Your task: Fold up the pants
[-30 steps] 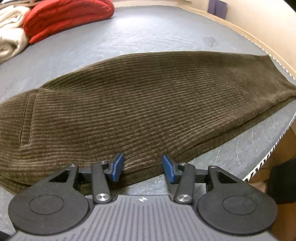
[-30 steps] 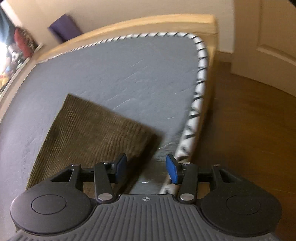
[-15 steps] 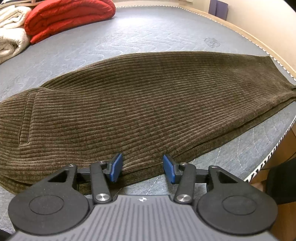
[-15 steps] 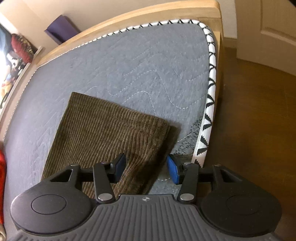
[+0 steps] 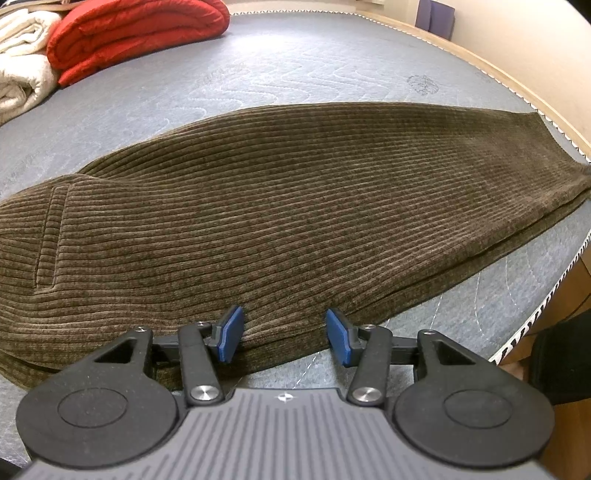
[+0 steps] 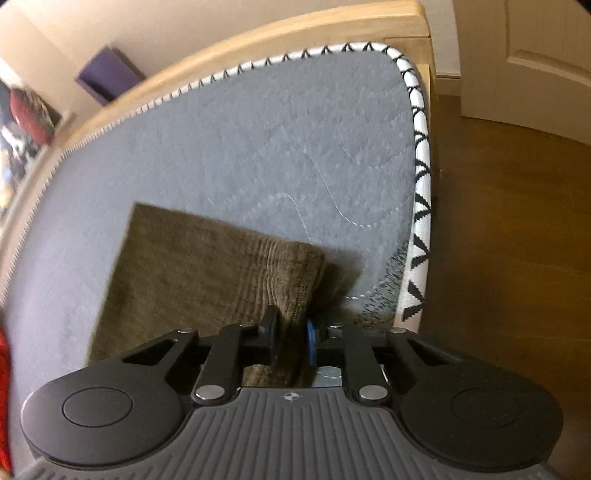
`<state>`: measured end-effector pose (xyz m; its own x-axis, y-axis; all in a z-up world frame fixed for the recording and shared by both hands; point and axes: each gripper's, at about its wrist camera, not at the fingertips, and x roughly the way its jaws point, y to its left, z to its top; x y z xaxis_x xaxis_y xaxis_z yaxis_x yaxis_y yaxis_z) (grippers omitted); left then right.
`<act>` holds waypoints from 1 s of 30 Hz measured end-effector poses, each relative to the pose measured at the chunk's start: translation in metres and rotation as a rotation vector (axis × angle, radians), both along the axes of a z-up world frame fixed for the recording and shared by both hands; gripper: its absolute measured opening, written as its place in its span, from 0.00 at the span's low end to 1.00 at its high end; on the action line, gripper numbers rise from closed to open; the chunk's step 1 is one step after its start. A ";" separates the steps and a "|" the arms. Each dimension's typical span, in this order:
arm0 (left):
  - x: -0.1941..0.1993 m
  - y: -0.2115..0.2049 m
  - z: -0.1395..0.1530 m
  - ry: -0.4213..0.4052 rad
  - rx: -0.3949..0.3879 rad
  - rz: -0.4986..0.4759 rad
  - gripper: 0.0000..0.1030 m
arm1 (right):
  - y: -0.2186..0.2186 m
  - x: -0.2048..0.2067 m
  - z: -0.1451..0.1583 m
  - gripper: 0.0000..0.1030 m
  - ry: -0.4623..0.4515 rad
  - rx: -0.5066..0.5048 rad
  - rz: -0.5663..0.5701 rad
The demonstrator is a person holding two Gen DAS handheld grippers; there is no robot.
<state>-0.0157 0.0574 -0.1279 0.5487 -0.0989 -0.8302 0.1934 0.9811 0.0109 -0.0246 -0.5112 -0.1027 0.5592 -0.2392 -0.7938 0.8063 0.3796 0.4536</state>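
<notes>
Right gripper (image 6: pixel 291 341) closing on the pants (image 6: pixel 207 280), jaws nearly together with a bunched corner of brown corduroy pinched between the pads at the hem end; cloth puckered into a raised fold just ahead of the fingers, toward 12 o'clock. Right view somewhat blurred. Hem edge lying square on the grey quilted mattress (image 6: pixel 240 147), near the mattress corner, with the black-and-white piping (image 6: pixel 419 206) running along the 3 o'clock side and wooden bed frame (image 6: pixel 258 48) beyond at 12 o'clock. Wood floor (image 6: pixel 517 240) at 3 o'clock, pale door (image 6: pixel 535 55) at 1 o'clock, purple block (image 6: pixel 110 74) against the wall at 11 o'clock. Left gripper (image 5: pixel 284 334) spread, blue pads (image 5: pixel 231 334) standing apart with nothing clamped; left pad just at the near edge of the pants (image 5: pixel 280 206), right pad over bare mattress (image 5: pixel 258 70) just beside that edge; contact with the cloth not clear. In the left view, pants laid flat and doubled leg on leg, stretching from 9 o'clock, where a welt pocket seam shows, across to the hem at 2 o'clock. Folded red quilt (image 5: pixel 136 31) at 11 o'clock on the far side of the mattress, well apart from the pants, touching a rolled white blanket (image 5: pixel 20 77) at 10 o'clock.
</notes>
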 end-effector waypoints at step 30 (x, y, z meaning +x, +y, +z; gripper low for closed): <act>-0.013 0.109 0.035 -0.032 -0.279 0.254 0.59 | 0.530 -0.039 0.051 0.45 -0.143 -0.726 1.747</act>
